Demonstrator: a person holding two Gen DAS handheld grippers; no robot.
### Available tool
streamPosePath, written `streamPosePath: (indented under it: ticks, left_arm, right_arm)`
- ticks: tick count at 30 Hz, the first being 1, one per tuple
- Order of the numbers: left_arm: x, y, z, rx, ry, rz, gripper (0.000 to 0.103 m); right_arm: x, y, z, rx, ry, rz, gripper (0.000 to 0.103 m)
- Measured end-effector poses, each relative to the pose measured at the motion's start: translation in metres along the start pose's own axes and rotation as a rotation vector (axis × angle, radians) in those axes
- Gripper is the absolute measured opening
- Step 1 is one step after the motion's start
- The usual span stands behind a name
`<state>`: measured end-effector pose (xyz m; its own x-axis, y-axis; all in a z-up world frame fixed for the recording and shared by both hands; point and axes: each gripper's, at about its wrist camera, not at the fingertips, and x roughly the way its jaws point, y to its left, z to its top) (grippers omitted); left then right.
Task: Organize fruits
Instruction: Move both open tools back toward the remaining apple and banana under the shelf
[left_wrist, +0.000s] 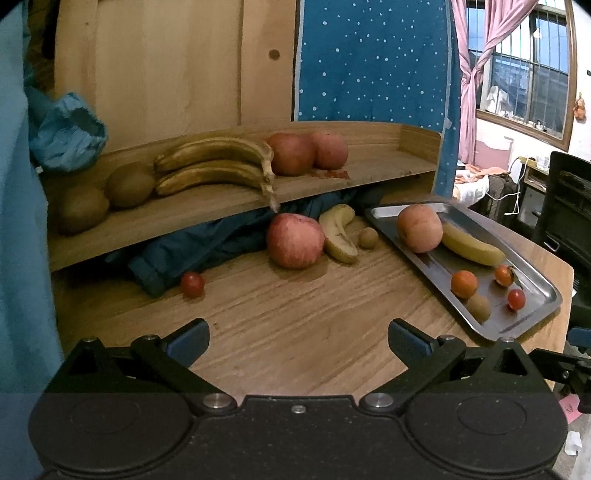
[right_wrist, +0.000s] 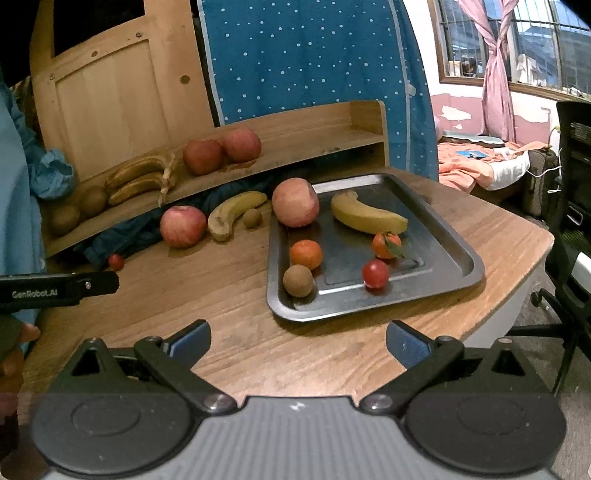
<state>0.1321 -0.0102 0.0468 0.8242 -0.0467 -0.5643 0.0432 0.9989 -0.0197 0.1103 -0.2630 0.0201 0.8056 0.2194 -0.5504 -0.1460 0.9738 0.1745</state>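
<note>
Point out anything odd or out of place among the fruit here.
The shelf bananas are heavily browned, and reddish scraps lie beside the shelf apples. A cherry tomato sits alone on the table, against blue cloth bunched under the shelf. Both grippers are open and empty.

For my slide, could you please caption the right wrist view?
Open right tongs hover before a metal tray holding an apple, banana and small fruits.

We log: left claw (left_wrist: 298, 341) agape over table (left_wrist: 280, 317); apple (left_wrist: 294, 240), banana (left_wrist: 338, 233) beside metal tray (left_wrist: 532, 321); shelf (left_wrist: 207, 212) holds bananas (left_wrist: 216, 166).
</note>
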Motion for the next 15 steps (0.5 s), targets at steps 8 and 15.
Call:
streamPosePath:
  ticks: [8,15]
  left_arm:
    - [0.019,-0.008,0.013,0.007,0.006,0.008,0.102]
    - [0.038,-0.005,0.027,-0.009,-0.006,0.019,0.102]
  right_arm:
    - [0.011,-0.006,0.014,-0.014,-0.007,0.007,0.103]
    - [0.026,-0.001,0.035,-0.085,-0.033,0.014,0.103]
